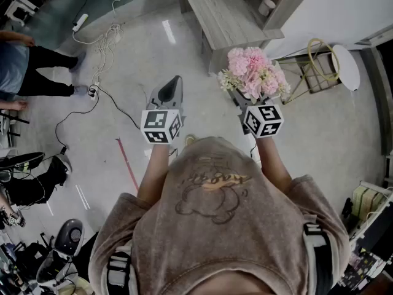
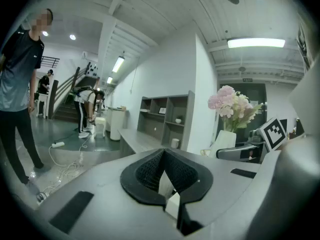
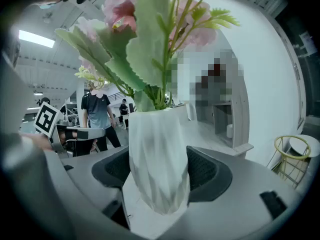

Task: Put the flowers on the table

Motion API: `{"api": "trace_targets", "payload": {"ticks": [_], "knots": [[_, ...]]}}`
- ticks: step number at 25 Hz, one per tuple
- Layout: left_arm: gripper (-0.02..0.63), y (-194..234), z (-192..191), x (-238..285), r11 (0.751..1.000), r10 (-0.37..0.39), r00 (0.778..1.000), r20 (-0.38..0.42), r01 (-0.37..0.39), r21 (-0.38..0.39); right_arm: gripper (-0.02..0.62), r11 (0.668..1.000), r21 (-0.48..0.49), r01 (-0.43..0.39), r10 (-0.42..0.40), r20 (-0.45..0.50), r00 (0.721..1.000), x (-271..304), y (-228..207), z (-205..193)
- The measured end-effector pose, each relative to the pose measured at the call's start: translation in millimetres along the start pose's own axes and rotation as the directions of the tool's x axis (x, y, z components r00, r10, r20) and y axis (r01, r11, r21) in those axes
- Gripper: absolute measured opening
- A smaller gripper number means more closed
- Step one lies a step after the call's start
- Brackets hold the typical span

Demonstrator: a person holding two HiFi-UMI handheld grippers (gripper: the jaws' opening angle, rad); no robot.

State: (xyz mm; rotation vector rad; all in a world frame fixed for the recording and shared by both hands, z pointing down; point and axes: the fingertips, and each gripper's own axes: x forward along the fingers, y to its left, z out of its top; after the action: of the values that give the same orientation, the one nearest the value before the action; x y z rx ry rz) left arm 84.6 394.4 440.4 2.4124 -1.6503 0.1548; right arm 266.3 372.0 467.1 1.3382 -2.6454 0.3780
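flowers (image 1: 255,72) in vase (image 3: 157,159), table (image 1: 209,11) ahead

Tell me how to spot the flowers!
Find the person in the brown top, standing before the long grey table. Their right gripper holds a white vase between its fingers. The flowers stick out of it: fluffy pink blooms with green leaves, while the left gripper beside it holds nothing.
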Motion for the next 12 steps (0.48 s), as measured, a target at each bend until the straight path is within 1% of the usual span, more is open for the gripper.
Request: {"api": "trace_targets", "payload": {"ticks": [7,12], "knots": [[0.017,11.4,0.9,-3.8,1.000,-0.001,1.000,0.006,0.001,0.003,0.333,1.000,-0.018,-0.005,0.004,-0.006,1.000,7.9,9.4,-2.0],[0.017,27.1,-0.6,-3.5,1.000,-0.004,1.000,0.004,0.004,0.015,0.333,1.000,-0.008,-0.006,0.006,-0.012,1.000,17.9,16.6,-6.6]]}}
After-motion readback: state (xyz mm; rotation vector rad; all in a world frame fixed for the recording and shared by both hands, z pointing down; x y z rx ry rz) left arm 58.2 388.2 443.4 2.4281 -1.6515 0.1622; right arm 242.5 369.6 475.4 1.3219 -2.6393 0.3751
